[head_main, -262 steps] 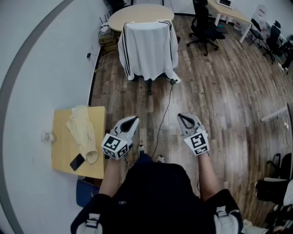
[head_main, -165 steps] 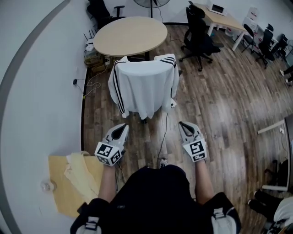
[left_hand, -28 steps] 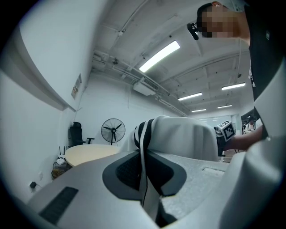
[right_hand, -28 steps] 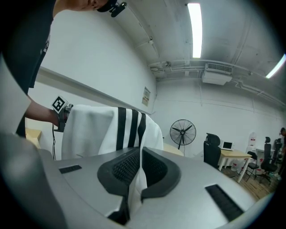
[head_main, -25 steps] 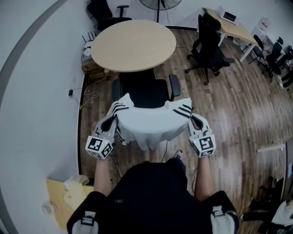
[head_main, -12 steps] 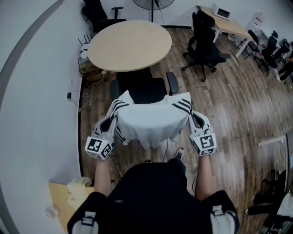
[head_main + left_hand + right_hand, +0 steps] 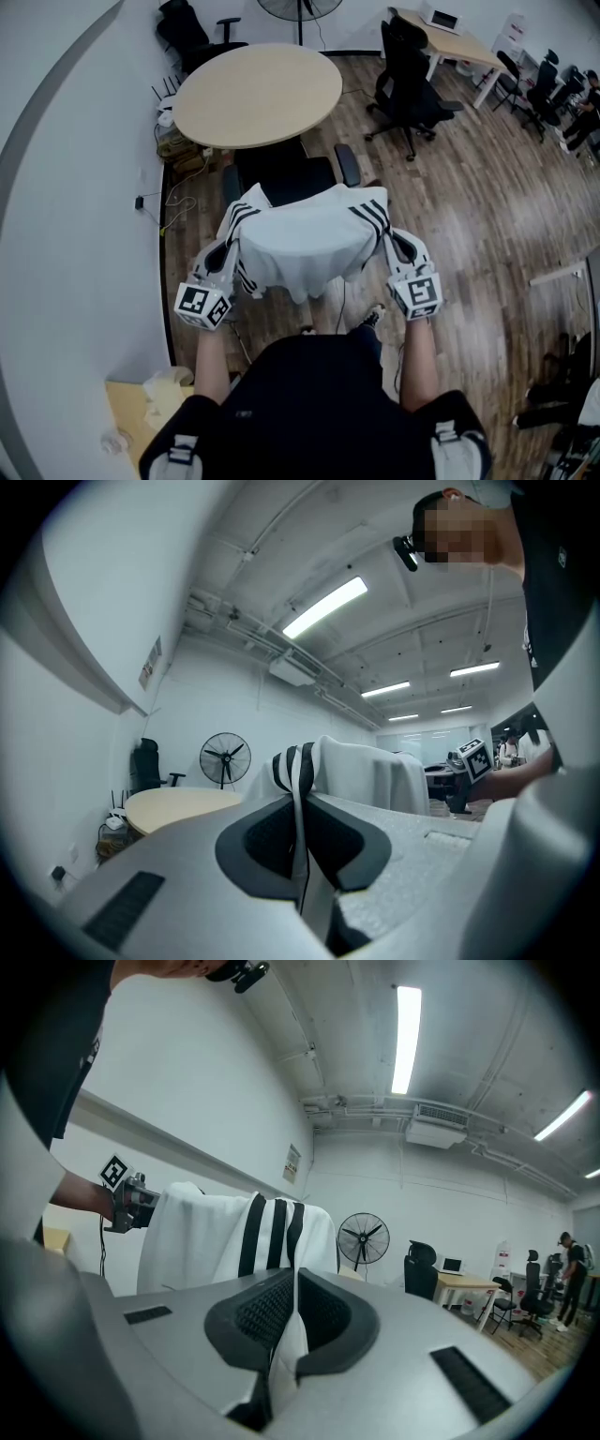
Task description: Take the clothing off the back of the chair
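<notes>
Now the left gripper (image 7: 225,253) and right gripper (image 7: 395,246) are pinching the jacket (image 7: 300,239) by its striped shoulders, lifting it off the chair (image 7: 286,176) it draped seconds ago; removal is looking nearly done.

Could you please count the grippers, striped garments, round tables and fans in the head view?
Grey two-jaw grippers, left gripper and right gripper: 2
White black-striped garment: 1
Round beige wooden table: 1
Black standing fan: 1
Total: 5
</notes>
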{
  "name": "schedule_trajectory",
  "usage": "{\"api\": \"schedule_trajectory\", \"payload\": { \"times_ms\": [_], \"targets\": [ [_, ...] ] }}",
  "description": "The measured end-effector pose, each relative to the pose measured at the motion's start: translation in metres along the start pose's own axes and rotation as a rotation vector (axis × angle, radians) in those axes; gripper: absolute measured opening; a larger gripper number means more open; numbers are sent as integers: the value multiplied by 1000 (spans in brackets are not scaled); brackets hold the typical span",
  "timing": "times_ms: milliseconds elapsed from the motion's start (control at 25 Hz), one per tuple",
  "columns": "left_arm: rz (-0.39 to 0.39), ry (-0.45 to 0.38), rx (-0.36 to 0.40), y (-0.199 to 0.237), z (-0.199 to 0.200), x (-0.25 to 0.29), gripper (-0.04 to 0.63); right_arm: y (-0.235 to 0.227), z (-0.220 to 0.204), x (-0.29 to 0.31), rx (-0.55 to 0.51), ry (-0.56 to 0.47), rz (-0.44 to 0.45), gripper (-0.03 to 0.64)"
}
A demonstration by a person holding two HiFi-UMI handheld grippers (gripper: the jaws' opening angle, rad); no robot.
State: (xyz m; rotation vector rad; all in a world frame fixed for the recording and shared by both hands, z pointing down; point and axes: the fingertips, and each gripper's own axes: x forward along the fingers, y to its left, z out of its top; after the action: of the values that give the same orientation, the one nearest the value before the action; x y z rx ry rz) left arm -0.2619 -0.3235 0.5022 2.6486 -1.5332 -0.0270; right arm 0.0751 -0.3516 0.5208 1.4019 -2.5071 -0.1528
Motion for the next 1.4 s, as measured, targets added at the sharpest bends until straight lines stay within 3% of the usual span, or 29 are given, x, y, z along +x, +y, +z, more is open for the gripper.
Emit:
{"api": "schedule_trajectory", "payload": {
  "times_ms": [680,1080,1240,1400],
  "targets": [
    [18,-39,-17,-14,3,-12,11,4,-6,-20,23,-4,-8,-2],
    [72,-72,-39,-28,17,-22,11,-2,14,-34,11,-76,23,-2],
    [104,-68,-56,-36,12,-32,11,1,-4,-45,22,-8,43,-2],
    [127,-61,-53,-42,15,-35,11,-2,-2,-51,17,-8,56,-2]
  ]
}}
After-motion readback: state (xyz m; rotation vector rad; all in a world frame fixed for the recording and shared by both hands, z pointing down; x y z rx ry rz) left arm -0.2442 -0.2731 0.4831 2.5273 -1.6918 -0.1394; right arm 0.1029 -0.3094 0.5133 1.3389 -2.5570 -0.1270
